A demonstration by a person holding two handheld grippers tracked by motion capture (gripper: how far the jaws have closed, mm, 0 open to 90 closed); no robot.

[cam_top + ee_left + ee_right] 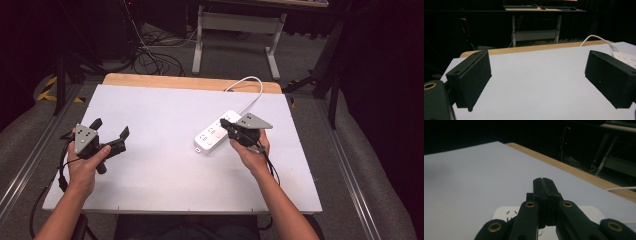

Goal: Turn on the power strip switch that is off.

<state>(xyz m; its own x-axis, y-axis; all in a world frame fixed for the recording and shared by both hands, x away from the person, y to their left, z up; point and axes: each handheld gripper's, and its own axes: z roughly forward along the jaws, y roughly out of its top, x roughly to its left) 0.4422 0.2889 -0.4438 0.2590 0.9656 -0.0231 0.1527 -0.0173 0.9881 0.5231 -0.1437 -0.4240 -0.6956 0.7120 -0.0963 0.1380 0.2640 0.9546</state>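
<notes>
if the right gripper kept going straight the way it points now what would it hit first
Probably nothing soon. The right gripper, jaws shut, sits above the white power strip and aims past it over the bare white table toward its wooden far edge. Depth is hard to judge.

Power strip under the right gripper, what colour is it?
White, cable included. The power strip shows best in the high view, just below the right gripper.

white tabletop (165, 165), grey desk frame (235, 22)
</notes>
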